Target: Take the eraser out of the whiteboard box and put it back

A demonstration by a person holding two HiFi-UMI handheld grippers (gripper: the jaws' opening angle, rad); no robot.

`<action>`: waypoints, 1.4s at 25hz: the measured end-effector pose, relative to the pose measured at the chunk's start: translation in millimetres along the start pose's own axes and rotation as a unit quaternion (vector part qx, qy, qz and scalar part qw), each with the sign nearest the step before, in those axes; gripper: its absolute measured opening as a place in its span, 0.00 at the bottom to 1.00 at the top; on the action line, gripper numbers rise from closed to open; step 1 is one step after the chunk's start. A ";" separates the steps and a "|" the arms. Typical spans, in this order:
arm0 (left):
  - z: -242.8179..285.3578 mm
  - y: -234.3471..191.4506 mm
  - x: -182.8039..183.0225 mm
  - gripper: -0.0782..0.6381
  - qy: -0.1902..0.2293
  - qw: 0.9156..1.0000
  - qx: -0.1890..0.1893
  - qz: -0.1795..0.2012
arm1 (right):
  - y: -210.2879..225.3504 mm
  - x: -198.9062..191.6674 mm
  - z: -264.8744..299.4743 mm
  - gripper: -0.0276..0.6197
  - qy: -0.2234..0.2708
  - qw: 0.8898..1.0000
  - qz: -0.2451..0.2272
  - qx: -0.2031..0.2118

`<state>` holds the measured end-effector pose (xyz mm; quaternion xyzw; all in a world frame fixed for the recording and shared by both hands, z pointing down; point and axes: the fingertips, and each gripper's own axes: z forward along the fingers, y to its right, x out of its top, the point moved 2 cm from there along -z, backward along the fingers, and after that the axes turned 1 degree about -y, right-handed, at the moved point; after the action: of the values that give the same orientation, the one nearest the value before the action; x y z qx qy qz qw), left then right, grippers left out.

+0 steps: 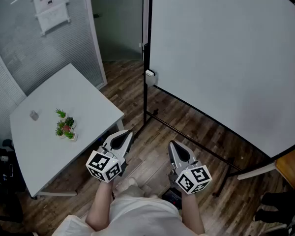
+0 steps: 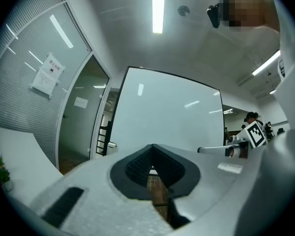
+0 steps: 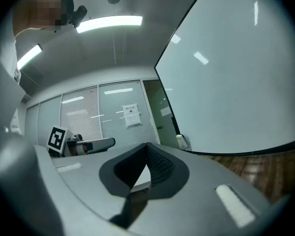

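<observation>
**Both tongs closed and empty, well short of the box**

Nearest: the person's left gripper point(image 1: 124, 134) and right gripper point(image 1: 173, 146), held out level and side by side over the floor point(image 1: 187, 119). The jaws of both are pressed together with nothing between them. Each gripper view shows only floor and room past the pads. Judgement: a neutral ready pose, with neither tool favoured and neither aimed at anything yet.

Task item: the whiteboard box point(image 1: 150, 77) is the small white holder at the left edge of the whiteboard point(image 1: 226, 58), against its black stand point(image 1: 145, 95) and well apart from both grippers. The eraser cannot be seen from here. It is presumably inside the box, so the task reads as not begun. The box hangs at the board's edge, probably so the eraser stays within reach of whoever writes there. Whichever tool goes for it would have to open its jaws first.

Surface and room: the floor is dark wood plank, and the stand's feet run out toward the near right. To the left is a white table point(image 1: 88, 100) with a small potted plant point(image 1: 65, 125) on it. Well apart from the plant sits a small grey object point(image 1: 34, 115) I cannot identify. Far left is a glass partition point(image 1: 19, 43) with blinds and a paper notice point(image 1: 51, 6) — and a doorway point(image 1: 118, 23) beside it. A strip light point(image 2: 158, 9) runs along the ceiling.
</observation>
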<state>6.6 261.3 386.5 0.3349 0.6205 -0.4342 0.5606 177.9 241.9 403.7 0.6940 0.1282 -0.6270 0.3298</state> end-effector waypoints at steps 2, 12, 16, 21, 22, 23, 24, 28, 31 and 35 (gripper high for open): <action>-1.6 -2.0 -1.4 0.12 0.004 1.000 0.004 -0.006 | 1.7 -1.7 -1.2 0.06 0.000 1.000 0.000 -0.005; -12.5 -7.1 -11.9 0.12 -0.013 1.000 0.023 -0.003 | 4.6 -8.2 1.0 0.06 -0.013 1.000 -0.016 -0.010; -9.7 -13.0 -14.2 0.16 -0.020 0.997 0.058 0.047 | 11.4 -3.9 0.3 0.06 0.007 1.000 -0.007 -0.027; 2.4 -15.7 -14.7 0.63 -0.019 0.997 0.069 0.034 | 17.7 -5.2 0.0 0.51 -0.007 1.000 -0.012 -0.026; 4.5 -14.9 -13.7 0.65 -0.015 0.997 0.069 0.035 | 20.1 -4.2 -1.1 0.52 -0.006 0.999 -0.014 -0.029; 6.7 -14.0 -12.8 0.67 -0.012 0.997 0.068 0.035 | 22.6 -3.4 -1.9 0.54 -0.006 0.999 -0.015 -0.030; 8.6 -13.0 -12.1 0.68 -0.009 0.997 0.067 0.035 | 25.0 -3.0 -2.3 0.54 -0.007 0.999 -0.014 -0.029; 11.5 -11.8 -10.8 0.69 -0.008 0.997 0.066 0.040 | 31.3 -2.0 0.5 0.55 -0.007 1.000 -0.009 -0.027; 14.0 -20.2 -10.5 0.69 -0.009 0.997 0.071 0.036 | 32.6 -3.1 11.2 0.55 -0.014 1.000 -0.009 -0.020; 27.3 -35.1 -12.5 0.69 -0.013 0.997 0.067 0.029 | 42.9 -5.2 24.6 0.55 -0.021 1.000 -0.006 -0.022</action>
<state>-12.2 223.2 404.8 0.3839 0.5730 -0.4629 0.5568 183.0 195.7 421.5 0.6723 0.1388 -0.6405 0.3442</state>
